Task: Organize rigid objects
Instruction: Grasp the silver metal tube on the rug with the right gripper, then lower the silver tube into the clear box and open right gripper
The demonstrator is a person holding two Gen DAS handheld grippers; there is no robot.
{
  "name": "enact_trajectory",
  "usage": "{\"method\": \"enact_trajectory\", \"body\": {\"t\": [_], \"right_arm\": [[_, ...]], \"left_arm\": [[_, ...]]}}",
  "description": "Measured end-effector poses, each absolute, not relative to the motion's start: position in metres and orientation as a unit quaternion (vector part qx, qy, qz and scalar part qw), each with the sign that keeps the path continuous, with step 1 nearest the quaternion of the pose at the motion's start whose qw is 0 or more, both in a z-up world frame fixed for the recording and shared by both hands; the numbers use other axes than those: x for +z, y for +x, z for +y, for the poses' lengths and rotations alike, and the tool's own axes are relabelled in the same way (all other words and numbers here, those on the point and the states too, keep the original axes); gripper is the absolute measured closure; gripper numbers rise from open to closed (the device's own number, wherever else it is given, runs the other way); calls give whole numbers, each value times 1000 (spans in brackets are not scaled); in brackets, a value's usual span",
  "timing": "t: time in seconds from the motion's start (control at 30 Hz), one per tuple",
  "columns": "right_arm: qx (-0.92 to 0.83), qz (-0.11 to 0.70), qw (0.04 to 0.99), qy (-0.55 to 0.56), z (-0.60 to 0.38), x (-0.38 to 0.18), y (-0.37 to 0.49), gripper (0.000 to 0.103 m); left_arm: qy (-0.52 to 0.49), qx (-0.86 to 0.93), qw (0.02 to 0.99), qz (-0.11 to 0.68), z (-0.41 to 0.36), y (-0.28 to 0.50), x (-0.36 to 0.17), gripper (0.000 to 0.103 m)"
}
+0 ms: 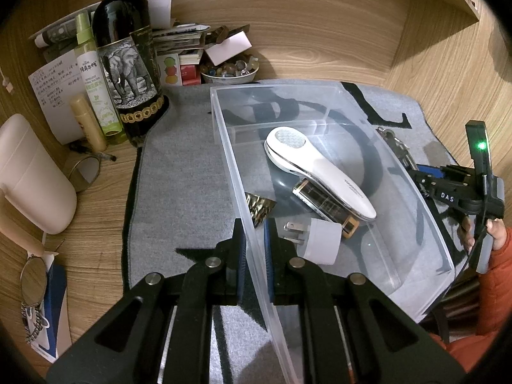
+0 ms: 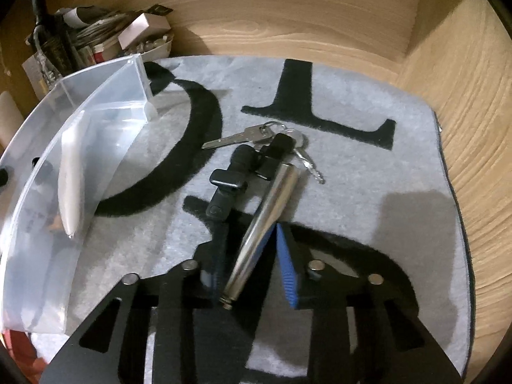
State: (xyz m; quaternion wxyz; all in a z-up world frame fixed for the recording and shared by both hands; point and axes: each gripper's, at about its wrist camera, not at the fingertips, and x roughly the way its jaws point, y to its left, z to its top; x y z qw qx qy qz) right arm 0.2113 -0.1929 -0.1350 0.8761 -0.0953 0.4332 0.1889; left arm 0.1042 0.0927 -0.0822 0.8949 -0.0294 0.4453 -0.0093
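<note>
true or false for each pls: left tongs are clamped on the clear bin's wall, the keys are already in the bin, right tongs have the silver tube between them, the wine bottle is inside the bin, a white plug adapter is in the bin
1. The left tongs are clamped on the wall of the clear bin. True.
2. The keys are already in the bin. False: they lie on the grey mat, outside it.
3. The right tongs have the silver tube between them. True.
4. The wine bottle is inside the bin. False: it stands on the wooden desk, off to the bin's left side.
5. A white plug adapter is in the bin. True.
</note>
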Motion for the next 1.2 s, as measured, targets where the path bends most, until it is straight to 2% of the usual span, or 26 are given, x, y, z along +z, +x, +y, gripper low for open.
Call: {"method": "enact_trajectory", "body": {"t": [0.07, 0.37, 0.6, 1.2], "right_arm": [[179, 430, 880, -93, -196, -134, 212, 89], [168, 409, 893, -81, -205, -116, 208, 89], [185, 362, 910, -81, -195, -79, 199, 89], [298, 236, 919, -102, -111, 9, 169, 89]], "left_arm": [[-30, -10, 895, 445, 93, 104, -82, 93], [-30, -9, 895, 445, 93, 104, -82, 93], [-31, -9, 895, 445, 94, 104, -82, 93], [-32, -10, 895, 445, 94, 104, -82, 93]]}}
